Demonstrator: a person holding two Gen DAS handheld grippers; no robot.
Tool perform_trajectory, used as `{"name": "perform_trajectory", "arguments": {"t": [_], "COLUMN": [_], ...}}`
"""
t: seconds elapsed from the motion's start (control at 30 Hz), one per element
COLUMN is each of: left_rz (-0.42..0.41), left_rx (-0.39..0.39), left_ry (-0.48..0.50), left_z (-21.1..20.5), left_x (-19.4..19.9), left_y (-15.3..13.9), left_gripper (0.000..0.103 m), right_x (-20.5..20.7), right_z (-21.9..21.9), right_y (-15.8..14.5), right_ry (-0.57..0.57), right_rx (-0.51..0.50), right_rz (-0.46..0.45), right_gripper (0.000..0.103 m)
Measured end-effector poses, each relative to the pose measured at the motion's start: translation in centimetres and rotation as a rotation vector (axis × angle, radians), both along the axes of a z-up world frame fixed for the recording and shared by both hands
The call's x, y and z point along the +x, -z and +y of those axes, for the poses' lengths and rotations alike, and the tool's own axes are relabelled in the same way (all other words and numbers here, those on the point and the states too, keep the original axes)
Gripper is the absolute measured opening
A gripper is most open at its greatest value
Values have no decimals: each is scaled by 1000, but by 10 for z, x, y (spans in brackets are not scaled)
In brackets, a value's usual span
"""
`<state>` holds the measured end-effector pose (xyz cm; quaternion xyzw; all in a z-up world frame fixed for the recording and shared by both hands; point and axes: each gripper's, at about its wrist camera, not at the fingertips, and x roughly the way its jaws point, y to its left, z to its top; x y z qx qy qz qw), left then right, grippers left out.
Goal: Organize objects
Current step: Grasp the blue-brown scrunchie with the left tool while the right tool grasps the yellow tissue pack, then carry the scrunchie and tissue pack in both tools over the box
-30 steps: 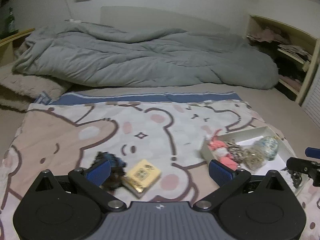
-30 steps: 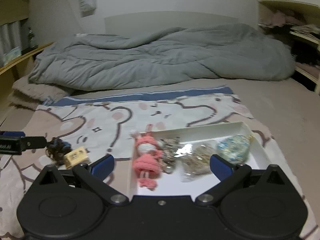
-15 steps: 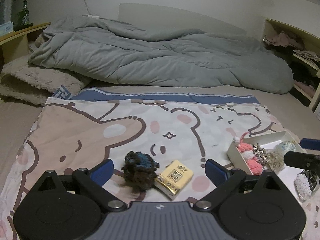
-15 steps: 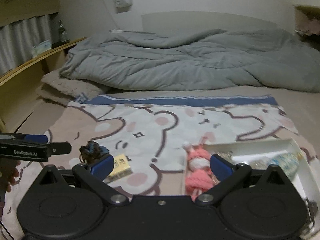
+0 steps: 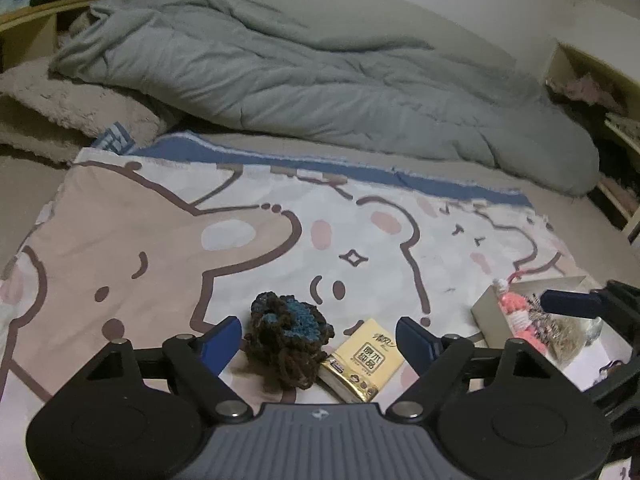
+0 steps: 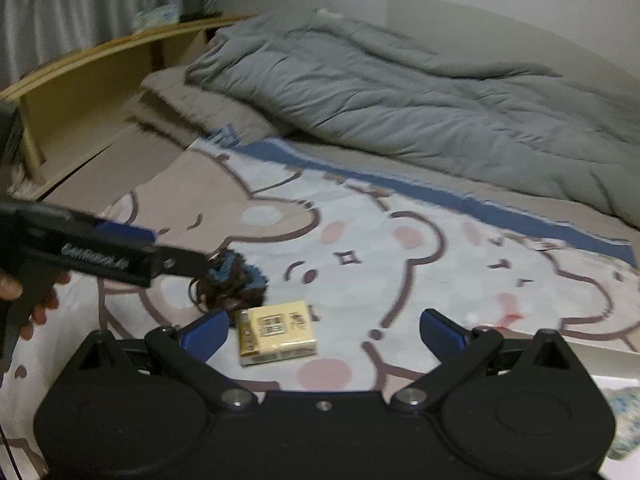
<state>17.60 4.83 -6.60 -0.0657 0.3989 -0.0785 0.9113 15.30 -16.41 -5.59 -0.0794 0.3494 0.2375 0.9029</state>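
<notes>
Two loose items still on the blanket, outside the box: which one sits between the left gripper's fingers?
The dark brown-and-blue crocheted piece. It lies between the closing jaws of the left gripper, nearer its left finger; the yellow tissue pack lies beside it, toward the right finger.

Dim bedroom, grey duvet (image 5: 320, 92), wooden shelf (image 6: 100, 80)

Left hand-held gripper (image 5: 320, 336) closing, pads still apart; right hand-held gripper (image 6: 324, 330) spread wide.

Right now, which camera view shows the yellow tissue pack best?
The left wrist view: the yellow tissue pack is sharp, with its label readable, beside the yarn ball. The right wrist view shows it whole but motion-blurred.
</notes>
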Motion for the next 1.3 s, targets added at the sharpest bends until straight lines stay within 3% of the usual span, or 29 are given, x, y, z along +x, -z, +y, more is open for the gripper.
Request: {"name": "perform_trajectory", "arguments": {"t": [0.3, 0.7, 0.87, 1.0, 1.3], "left_rz": [94, 152, 192, 182, 166], "left_rx": [51, -29, -44, -49, -39], "left_ry": [26, -6, -24, -36, -53], "left_z": [-7, 7, 11, 13, 13], "left_x": [33, 56, 60, 59, 48], "left_y": [32, 65, 76, 76, 63], "left_gripper": [77, 58, 52, 45, 43], "right_x": [23, 43, 52, 57, 54], "right_z": [36, 63, 66, 68, 55], "right_y": [35, 76, 86, 92, 81], "right_ry": [-123, -206, -209, -181, -126], "right_rx": [-41, -59, -57, -80, -61], "right_rz": [38, 86, 110, 139, 127], "right_gripper": [100, 95, 90, 73, 72]}}
